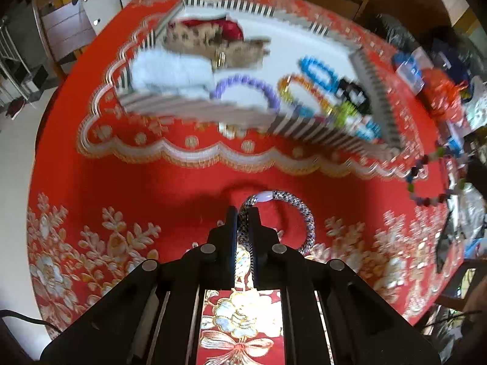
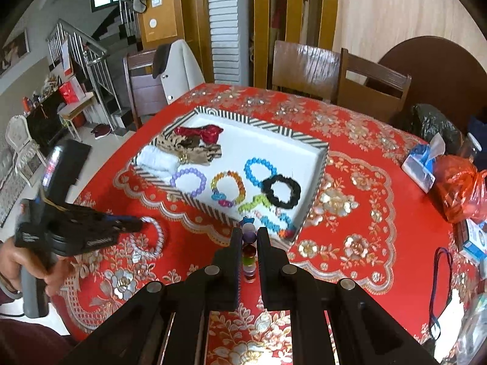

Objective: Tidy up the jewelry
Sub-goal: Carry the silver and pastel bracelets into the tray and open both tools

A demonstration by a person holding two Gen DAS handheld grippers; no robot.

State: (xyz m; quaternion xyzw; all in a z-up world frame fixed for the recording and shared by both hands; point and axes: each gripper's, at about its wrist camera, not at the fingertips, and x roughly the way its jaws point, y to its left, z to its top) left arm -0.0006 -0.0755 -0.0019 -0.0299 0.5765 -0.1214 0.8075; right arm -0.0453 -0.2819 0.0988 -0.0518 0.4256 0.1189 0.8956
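My left gripper (image 1: 244,213) is shut on a speckled black-and-white rope bracelet (image 1: 292,203) just above the red tablecloth; it also shows in the right wrist view (image 2: 143,224) with the bracelet (image 2: 156,237). My right gripper (image 2: 249,234) is shut on a multicoloured bead bracelet (image 2: 249,249), held near the front edge of the striped white tray (image 2: 274,140). The same bracelet hangs at the right of the left wrist view (image 1: 426,179). The tray (image 1: 170,103) holds a purple bracelet (image 2: 188,181), an orange one (image 2: 228,188), a blue one (image 2: 258,172) and a black scrunchie (image 2: 281,191).
Hair bows and a white fluffy piece (image 2: 158,159) lie at the tray's far left. A tissue pack (image 2: 421,164), an orange bag (image 2: 459,188) and boxes (image 2: 474,240) crowd the table's right side. Chairs (image 2: 304,70) stand behind the table.
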